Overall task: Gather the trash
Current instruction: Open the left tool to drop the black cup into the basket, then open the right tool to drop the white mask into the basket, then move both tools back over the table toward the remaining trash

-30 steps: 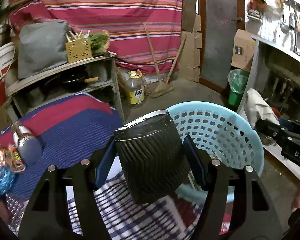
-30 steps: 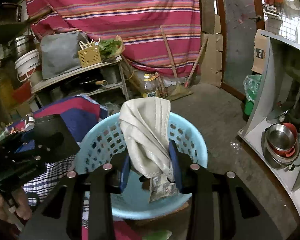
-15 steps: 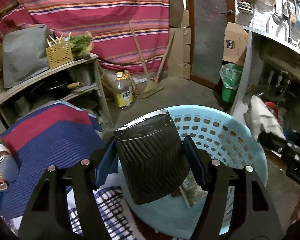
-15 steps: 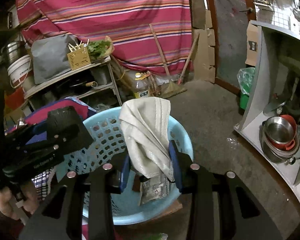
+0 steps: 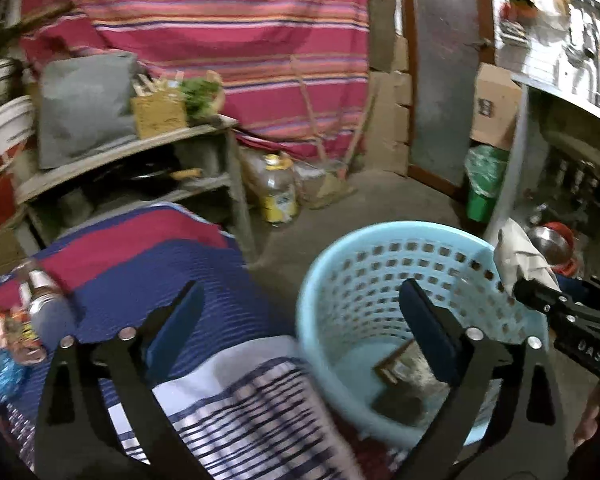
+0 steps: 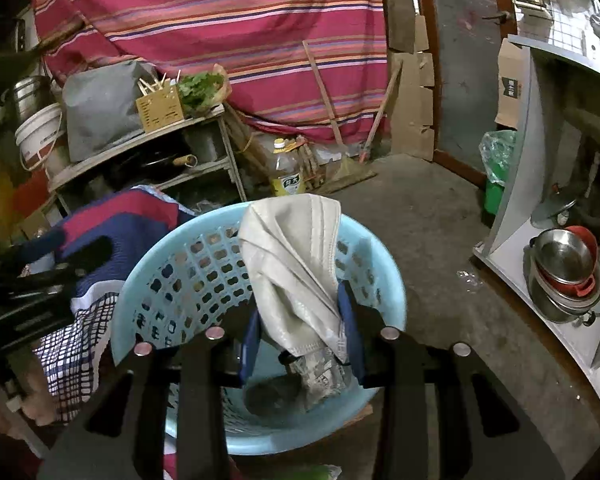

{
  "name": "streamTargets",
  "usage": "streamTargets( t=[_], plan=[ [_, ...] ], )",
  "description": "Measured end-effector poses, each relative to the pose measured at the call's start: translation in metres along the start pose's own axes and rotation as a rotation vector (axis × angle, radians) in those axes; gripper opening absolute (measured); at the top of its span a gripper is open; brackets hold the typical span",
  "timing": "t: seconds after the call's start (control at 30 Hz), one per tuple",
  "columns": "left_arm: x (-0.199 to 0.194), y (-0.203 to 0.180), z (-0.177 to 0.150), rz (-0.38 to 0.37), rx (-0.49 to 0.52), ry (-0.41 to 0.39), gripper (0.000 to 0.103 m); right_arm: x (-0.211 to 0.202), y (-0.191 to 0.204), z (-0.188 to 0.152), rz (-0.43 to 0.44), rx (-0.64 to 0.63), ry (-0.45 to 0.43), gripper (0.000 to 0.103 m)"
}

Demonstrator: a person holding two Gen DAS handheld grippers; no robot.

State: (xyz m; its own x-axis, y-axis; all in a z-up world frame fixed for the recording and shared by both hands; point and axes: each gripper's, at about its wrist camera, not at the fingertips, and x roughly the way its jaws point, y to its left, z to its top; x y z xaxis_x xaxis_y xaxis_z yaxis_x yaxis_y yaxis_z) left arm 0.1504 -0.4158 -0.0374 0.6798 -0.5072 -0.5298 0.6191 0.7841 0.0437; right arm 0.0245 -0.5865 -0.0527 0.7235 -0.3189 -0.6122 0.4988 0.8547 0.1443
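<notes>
Trash: a pale crumpled face mask [image 6: 296,268] is pinched upright between the right gripper's [image 6: 302,330] blue pads, above the basket's opening; in the left wrist view only its top shows, at the basket's far right rim [image 5: 518,254].
Basket: light blue perforated plastic basket [image 6: 172,264] on the floor, against the cloth-covered surface; its near rim is cut off behind the gripper frames in both views.
Basket contents: a dark lump [image 5: 396,404] and a printed wrapper [image 6: 320,376] lie on the bottom; both are blurred and partly hidden, so what they are cannot be told.
Left gripper: the left gripper [image 5: 300,320] has its jaws spreading wide with nothing between them; one finger is over the blue and red cloth [image 5: 140,264], the other over the basket's interior.
Right gripper jaws: part-closed, clamped on the mask.
Left side of cloth: a metal flask [image 5: 40,300] and bright wrappers [image 5: 4,340], smeared by motion blur and cut by the frame edge.
Hands: only slivers of skin show at the frame edges.
</notes>
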Motion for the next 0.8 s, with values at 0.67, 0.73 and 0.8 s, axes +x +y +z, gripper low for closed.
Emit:
streamTargets(
  t=[0.67, 0.73, 0.8],
  plan=[
    [-0.079, 0.095, -0.027, 0.17, -0.105, -0.036, 0.097, 0.028, 0.033, 0.008, -0.056, -0.015, 0.006, 0.083],
    [-0.09, 0.111, -0.03, 0.194, -0.129, -0.033, 0.097, 0.023, 0.034, 0.008, -0.056, -0.004, -0.004, 0.088],
    [-0.099, 0.126, -0.032, 0.209, -0.152, -0.033, 0.097, 0.015, 0.039, 0.008, -0.046, 0.0, -0.02, 0.088]
  ],
)
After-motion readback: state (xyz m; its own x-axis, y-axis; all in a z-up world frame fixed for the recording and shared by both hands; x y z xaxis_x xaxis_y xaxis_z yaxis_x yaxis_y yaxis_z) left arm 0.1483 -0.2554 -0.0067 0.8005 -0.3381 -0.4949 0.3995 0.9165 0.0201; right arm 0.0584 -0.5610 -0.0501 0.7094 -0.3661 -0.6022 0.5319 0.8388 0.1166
